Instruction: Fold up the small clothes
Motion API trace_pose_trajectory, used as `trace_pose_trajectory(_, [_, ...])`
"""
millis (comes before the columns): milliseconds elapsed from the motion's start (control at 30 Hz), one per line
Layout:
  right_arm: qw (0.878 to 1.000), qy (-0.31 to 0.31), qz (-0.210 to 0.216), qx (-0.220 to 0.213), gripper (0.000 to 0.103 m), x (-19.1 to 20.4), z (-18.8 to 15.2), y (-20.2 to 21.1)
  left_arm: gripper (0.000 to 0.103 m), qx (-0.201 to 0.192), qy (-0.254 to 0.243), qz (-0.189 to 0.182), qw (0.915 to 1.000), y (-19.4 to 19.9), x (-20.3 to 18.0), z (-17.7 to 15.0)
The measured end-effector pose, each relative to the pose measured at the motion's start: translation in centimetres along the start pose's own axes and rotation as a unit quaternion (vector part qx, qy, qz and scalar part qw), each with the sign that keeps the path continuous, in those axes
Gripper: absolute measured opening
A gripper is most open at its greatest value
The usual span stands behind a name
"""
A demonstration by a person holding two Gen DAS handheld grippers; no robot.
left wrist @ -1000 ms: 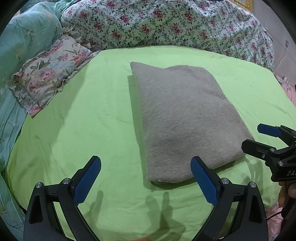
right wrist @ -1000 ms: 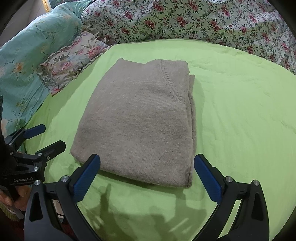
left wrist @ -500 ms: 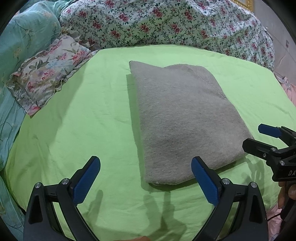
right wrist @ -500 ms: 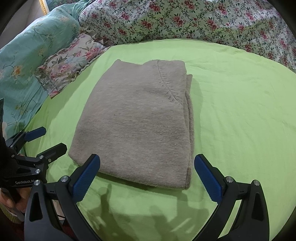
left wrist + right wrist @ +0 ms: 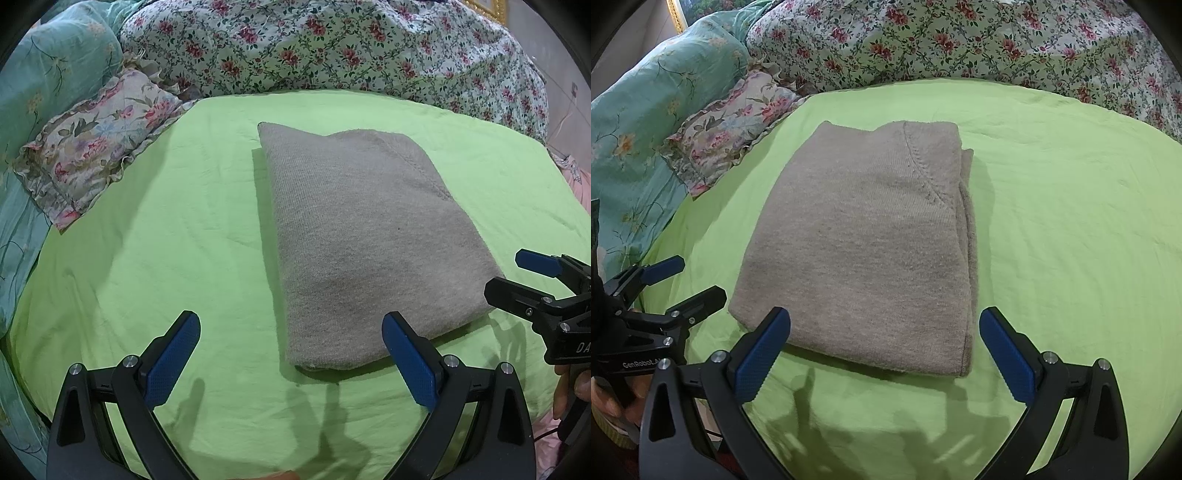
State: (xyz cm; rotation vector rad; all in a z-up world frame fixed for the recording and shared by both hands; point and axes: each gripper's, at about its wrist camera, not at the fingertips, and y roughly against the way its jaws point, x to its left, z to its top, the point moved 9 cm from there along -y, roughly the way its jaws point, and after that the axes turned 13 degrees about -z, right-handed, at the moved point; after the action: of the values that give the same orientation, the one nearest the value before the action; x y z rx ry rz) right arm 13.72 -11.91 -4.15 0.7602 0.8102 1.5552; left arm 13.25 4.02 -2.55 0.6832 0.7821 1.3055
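Left gripper (image 5: 291,354): spread wide, nothing between the blue pads (image 5: 173,358), hanging over bare green sheet (image 5: 166,258) just short of near edge of folded grey sweater (image 5: 369,236). Right-side pad overlapping sweater's near corner in left wrist view; contact not clear. Same gripper seen from right wrist camera (image 5: 679,284) at left edge, fingers parted, near sweater's near-left corner but apart from it, part of a hand wrapped round its handle below.

Right gripper (image 5: 882,350): likewise released and empty, pads (image 5: 1008,358) wide apart, straddling near edge of sweater (image 5: 868,243) from above, left pad overlapping the hem in view. From left wrist camera, visible at right edge (image 5: 517,280), fingers parted, tips beside sweater's right near corner, fingers of a hand below it.

Sweater: folded into a neat rectangle, lying flat near middle of sheet (image 5: 1071,240), long side running away from the cameras, decorative seam curving across far right part, layered edges showing along right side.

Beyond: ruffled floral pillow (image 5: 92,155) at far left, partly on sheet; teal floral bedding (image 5: 44,74) behind it; floral quilt (image 5: 332,48) bunched across far side. Shadows of both grippers on sheet in foreground.
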Motion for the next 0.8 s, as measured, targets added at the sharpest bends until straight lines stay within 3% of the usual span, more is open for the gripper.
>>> trace_pose_trajectory(800, [1.000,-0.004,-0.001,-0.003,0.102,0.55,0.33,0.84,0.099,-0.005,-0.001,-0.004,1.0000,0.47,-0.78,0.17])
